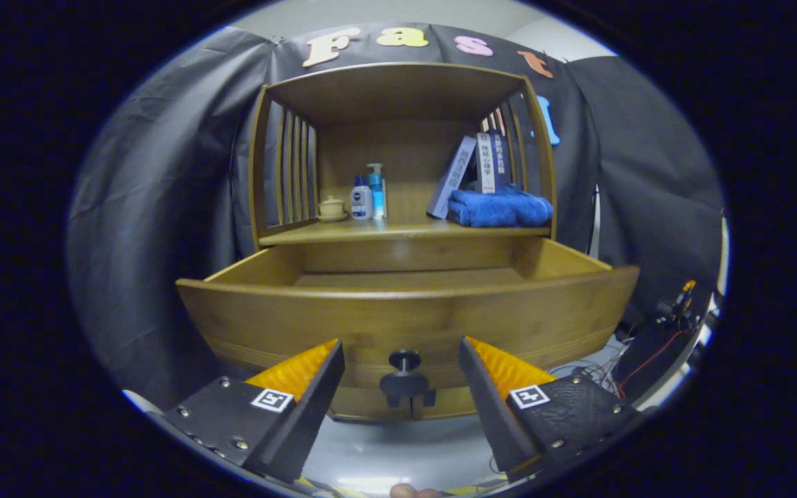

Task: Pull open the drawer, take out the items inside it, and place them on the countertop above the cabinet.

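A wooden cabinet's drawer (405,315) stands pulled out toward me, and only the far part of its floor shows, bare wood. Its dark round knob (405,361) sits on the drawer front, between my two fingers and a little beyond them. My gripper (402,344) is open, one fingertip on each side of the knob, touching nothing. Above the drawer runs the countertop shelf (398,230), which carries a small cream lidded pot (332,207), a white bottle (361,198), a blue pump bottle (376,190), leaning books (474,169) and a folded blue towel (500,207).
Slatted wooden sides and a top board (398,86) enclose the shelf. Black cloth hangs behind and beside the cabinet. Cables and small devices (661,325) lie to the right of the drawer. A pale tabletop (398,453) lies under the drawer front.
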{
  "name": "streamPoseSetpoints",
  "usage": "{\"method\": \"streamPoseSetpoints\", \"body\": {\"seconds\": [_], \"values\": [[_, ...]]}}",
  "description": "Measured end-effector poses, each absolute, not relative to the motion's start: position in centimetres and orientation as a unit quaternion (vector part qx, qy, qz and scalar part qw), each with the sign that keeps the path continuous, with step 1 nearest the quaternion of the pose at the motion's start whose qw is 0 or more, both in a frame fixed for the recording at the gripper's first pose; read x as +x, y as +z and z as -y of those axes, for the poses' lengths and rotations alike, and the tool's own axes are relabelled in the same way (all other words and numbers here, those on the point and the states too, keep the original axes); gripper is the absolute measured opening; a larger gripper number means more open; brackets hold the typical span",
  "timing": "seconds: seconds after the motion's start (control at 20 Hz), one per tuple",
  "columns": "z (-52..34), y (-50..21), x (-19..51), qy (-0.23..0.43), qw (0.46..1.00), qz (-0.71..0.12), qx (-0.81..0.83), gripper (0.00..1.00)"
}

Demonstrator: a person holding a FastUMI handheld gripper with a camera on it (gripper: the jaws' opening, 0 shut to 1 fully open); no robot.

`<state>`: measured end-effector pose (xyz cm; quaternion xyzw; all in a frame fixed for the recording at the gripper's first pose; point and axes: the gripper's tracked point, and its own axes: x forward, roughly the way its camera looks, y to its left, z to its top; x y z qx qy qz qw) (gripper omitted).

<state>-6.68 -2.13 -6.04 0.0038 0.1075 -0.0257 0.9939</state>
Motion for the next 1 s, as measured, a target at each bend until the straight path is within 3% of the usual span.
{"method": "streamPoseSetpoints", "body": {"seconds": [0.2,0.4,0.55,0.8,1.0], "values": [[0.9,-0.1,-5.5,-0.016,0.995,-0.098,-0.022,0.98],[-1.1,0.9,-1.6,0.028,0.984,-0.174,-0.025,0.98],[-2.0,-0.9,0.9,0.048,0.967,-0.248,-0.033,0.98],[-0.2,-5.6,4.6,0.027,0.925,-0.367,-0.097,0.98],[-0.5,-8.6,6.3,0.021,0.898,-0.436,-0.057,0.96]]}}
